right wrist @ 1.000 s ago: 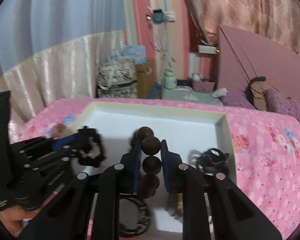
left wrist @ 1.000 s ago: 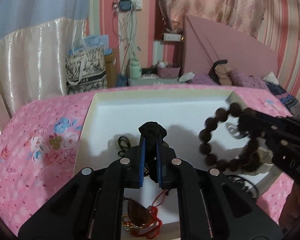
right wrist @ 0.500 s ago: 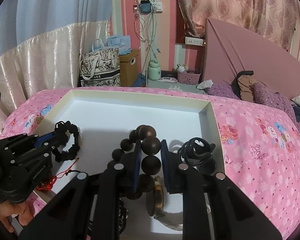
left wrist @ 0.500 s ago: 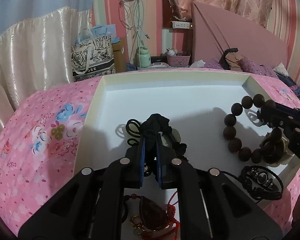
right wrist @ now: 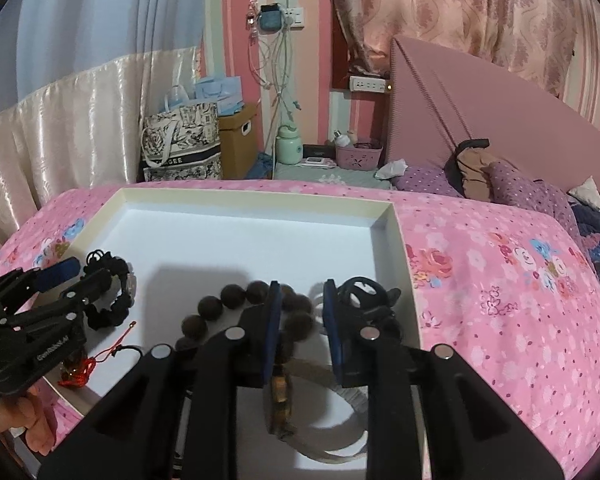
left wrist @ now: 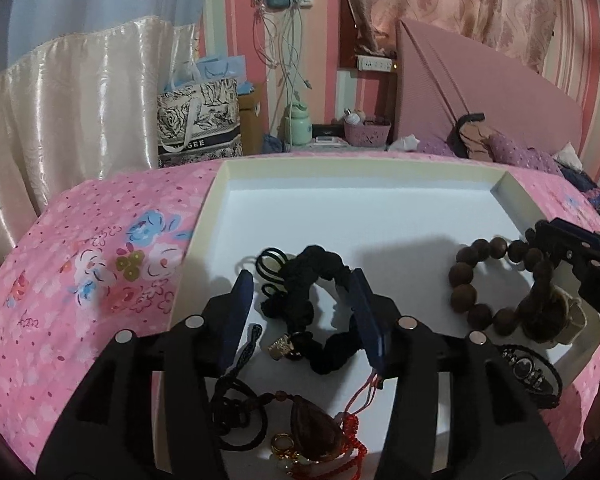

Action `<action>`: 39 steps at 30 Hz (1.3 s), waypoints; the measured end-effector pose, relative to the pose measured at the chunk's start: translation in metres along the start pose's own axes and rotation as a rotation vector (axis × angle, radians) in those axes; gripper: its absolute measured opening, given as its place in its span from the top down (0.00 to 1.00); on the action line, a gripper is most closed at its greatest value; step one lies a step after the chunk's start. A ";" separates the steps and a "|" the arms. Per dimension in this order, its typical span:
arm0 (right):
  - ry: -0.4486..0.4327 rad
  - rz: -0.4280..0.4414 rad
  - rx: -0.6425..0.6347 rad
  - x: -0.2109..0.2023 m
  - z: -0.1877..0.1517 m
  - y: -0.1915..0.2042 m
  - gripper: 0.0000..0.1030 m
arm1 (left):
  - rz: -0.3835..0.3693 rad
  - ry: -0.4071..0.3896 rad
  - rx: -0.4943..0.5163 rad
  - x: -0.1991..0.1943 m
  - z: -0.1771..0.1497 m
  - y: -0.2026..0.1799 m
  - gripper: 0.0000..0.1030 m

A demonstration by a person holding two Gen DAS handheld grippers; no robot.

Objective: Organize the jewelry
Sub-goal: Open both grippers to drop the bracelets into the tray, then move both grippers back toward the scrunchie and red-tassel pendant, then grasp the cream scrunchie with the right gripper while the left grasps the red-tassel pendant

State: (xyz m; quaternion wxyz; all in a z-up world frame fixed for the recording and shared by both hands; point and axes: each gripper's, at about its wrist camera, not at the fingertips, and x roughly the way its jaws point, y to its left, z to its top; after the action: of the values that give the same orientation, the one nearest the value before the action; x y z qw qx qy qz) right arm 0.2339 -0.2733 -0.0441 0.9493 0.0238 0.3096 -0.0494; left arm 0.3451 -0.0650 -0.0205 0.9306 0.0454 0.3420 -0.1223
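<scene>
On the pink floral bedspread (right wrist: 500, 280) sat a shallow white tray (left wrist: 360, 216) with cream walls, and most of the jewelry lay along its near side. At the left, the left gripper (left wrist: 302, 312) was opening its jaws; the black scrunchie bracelet (left wrist: 324, 272) lay on the tray floor between the 2 blue pads, which stood clear of it on both sides. Just below it, under the gripper, rested a dark red teardrop pendant (left wrist: 314, 436) on a red cord, beside a coiled black cord (left wrist: 236, 420).

At the right side of the tray, the right gripper (right wrist: 302, 324) had its jaws slightly apart. The brown wooden bead bracelet (right wrist: 220, 304) lay on the tray with its right end between the pads; whether they pressed on the beads could not be told. A watch with a pale strap (right wrist: 328, 432) lay beneath that gripper, and a black braided bracelet (left wrist: 528, 368) sat near the tray's right corner.
</scene>
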 end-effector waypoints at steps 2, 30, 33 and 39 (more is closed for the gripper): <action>-0.007 0.004 0.009 -0.003 0.001 -0.003 0.79 | -0.014 -0.003 -0.020 -0.002 0.002 0.003 0.52; 0.029 0.315 0.023 -0.113 -0.096 0.027 0.17 | 0.012 -0.071 0.006 -0.158 -0.082 0.082 0.21; 0.049 0.322 0.014 -0.105 -0.111 0.047 0.12 | -0.034 0.037 -0.007 -0.146 -0.115 0.083 0.21; 0.119 0.293 -0.135 -0.094 -0.131 0.086 0.12 | 0.006 0.121 0.077 -0.116 -0.129 0.062 0.21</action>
State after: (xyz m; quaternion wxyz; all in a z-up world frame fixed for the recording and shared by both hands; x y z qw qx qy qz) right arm 0.0915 -0.1703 -0.0929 0.9258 0.0079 0.3610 0.1117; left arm 0.1951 0.0390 -0.0435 0.9062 0.0892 0.3924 -0.1296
